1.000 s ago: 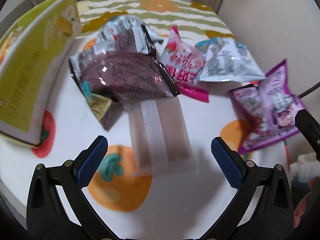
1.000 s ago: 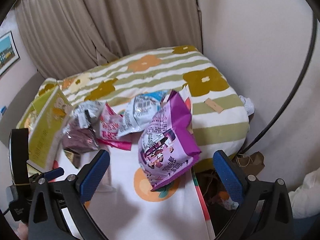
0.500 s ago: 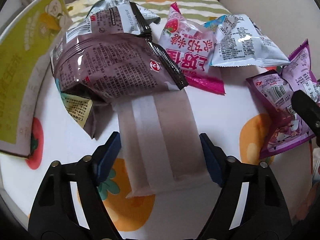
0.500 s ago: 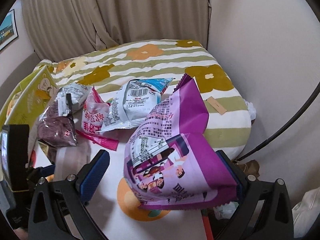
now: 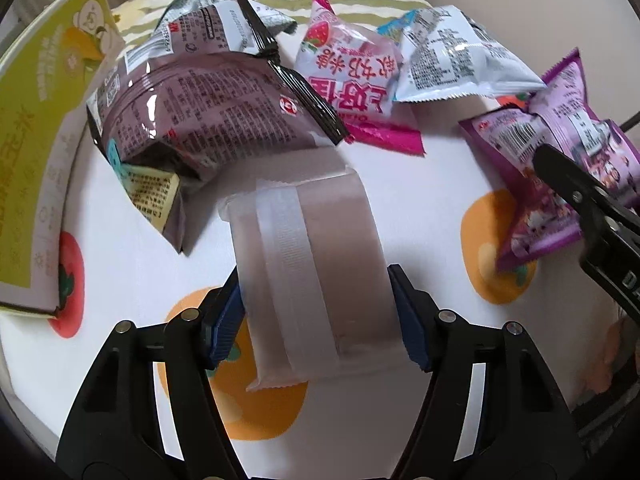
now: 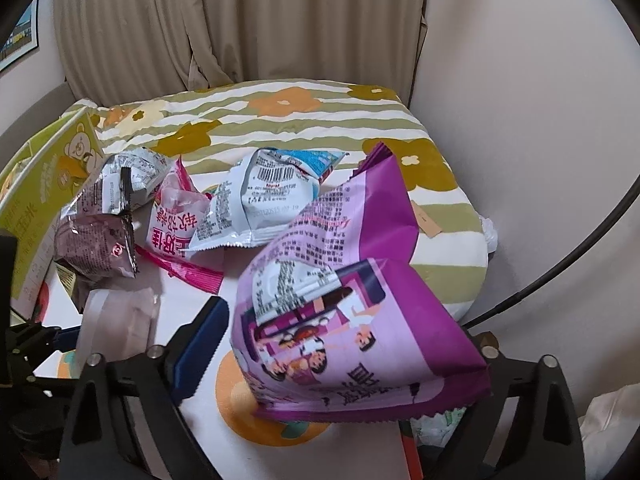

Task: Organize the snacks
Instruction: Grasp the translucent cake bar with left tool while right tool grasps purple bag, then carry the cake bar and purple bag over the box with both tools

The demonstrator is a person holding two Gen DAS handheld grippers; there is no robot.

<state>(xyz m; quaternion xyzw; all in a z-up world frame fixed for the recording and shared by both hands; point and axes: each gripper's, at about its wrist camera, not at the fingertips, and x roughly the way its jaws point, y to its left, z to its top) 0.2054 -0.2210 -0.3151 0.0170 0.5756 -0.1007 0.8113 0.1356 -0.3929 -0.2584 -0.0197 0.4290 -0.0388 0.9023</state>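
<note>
Left gripper (image 5: 316, 316) has just been closing its fingers onto the pale frosted snack pack (image 5: 308, 256), blue pads touching both long sides, so it is gripping it; pack lies flat on the fruit-print cloth (image 5: 420, 216) in the middle of the worktop. Right gripper (image 6: 348, 344) fingers have just been closing round the purple snack bag (image 6: 344, 312); left pad stands just clear of the bag, right pad is hidden behind it, so not yet a grip as far as I can see.

Step in hand, I judge: pinch both packs, then lift to sort. Left should squeeze gently, since the soft wrapper will buckle, and lift straight up. Right needs to close further low on the bag, which is puffy and may slip.

Around: brown foil bag (image 5: 208, 108) overlaps the pale pack's far end and may drag along; pink strawberry pack (image 5: 352, 92) and white-blue pack (image 5: 452, 64) lie behind; green box (image 5: 44, 152) stands at left; striped flower cushion (image 6: 304, 120) behind.
</note>
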